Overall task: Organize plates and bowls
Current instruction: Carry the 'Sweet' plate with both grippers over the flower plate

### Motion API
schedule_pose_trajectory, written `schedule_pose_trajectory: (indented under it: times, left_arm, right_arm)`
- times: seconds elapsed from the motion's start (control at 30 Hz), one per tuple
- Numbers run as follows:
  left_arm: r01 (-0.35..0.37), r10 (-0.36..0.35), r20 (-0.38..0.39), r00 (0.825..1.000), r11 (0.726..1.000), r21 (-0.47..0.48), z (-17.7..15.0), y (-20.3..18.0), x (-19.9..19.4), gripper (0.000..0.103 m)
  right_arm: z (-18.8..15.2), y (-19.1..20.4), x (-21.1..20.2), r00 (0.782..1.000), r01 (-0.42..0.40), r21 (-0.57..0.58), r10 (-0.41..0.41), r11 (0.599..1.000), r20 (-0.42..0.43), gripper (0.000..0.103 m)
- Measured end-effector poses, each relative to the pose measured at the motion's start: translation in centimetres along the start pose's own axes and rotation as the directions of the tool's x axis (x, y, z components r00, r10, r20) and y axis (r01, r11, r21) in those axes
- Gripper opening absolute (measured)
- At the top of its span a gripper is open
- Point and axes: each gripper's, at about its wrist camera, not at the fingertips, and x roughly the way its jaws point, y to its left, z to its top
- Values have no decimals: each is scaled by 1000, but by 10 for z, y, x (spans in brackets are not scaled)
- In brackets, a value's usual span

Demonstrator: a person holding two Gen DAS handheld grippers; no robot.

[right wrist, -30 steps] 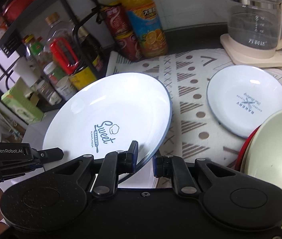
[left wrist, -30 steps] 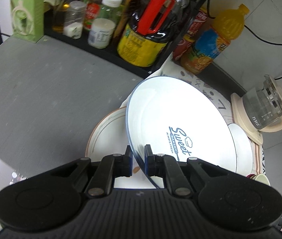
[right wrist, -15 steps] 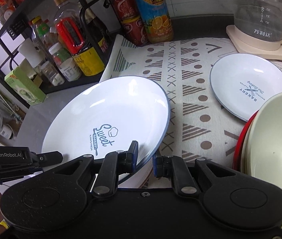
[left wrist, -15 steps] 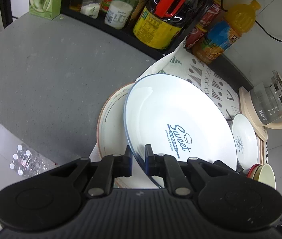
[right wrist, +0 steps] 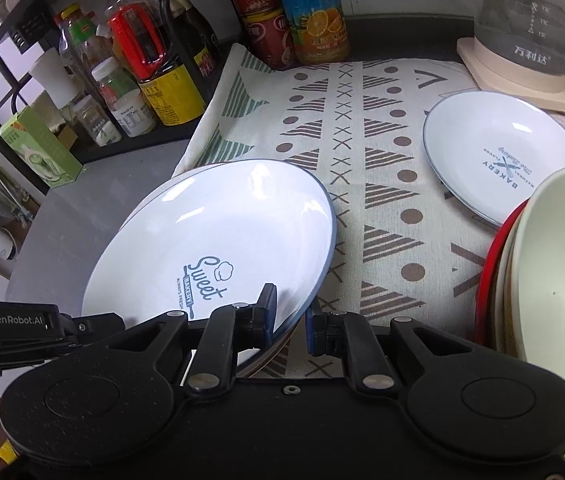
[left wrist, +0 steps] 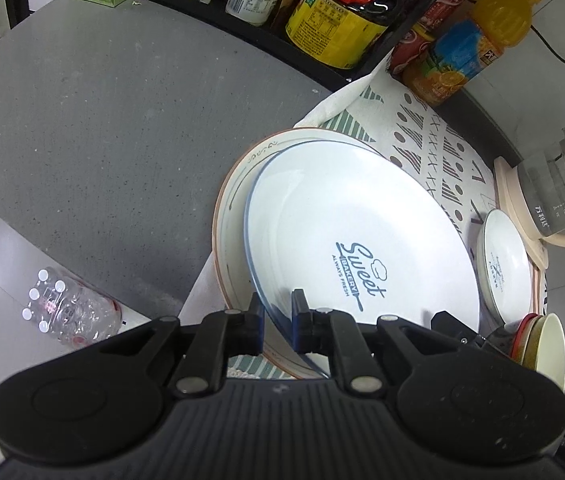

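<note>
A large white "Sweet Bakery" plate [left wrist: 362,240] with a blue rim is held tilted over a larger cream plate [left wrist: 230,216] with an orange rim on the patterned cloth. My left gripper [left wrist: 277,316] is shut on its near rim. My right gripper [right wrist: 290,320] straddles the opposite rim of the same plate [right wrist: 218,236], with a gap on its right pad. A small white bakery plate [right wrist: 498,156] lies flat on the cloth. A stack of bowls [right wrist: 550,264], cream inside and red outside, stands at the right.
A glass kettle [right wrist: 530,24] on its base stands at the back right. A black rack [right wrist: 82,60] with bottles and jars is at the left; cans and an orange juice bottle [right wrist: 314,12] stand behind the cloth [right wrist: 362,128]. Grey counter [left wrist: 102,120] lies left.
The big plate has come down and toward the cream plate, and now lies closer over it. Both grippers moved with it; the left wrist view has risen and pulled back.
</note>
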Motion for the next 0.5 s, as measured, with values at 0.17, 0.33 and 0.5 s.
schedule_pose_trajectory:
  times: [0.17, 0.33, 0.5]
  left_arm:
    - [-28, 30, -46, 998, 999, 38, 3, -5, 8, 13]
    - [-38, 42, -74, 996, 998, 52, 9, -7, 10, 14]
    - [-51, 57, -123, 991, 997, 52, 18, -8, 10, 15]
  right_arm:
    - [0, 1, 4, 1000, 18, 2, -18, 1000, -8, 14]
    - [2, 8, 7, 998, 59, -24, -59, 998, -13, 14]
    - [4, 13, 12, 996, 82, -30, -82, 996, -19, 15]
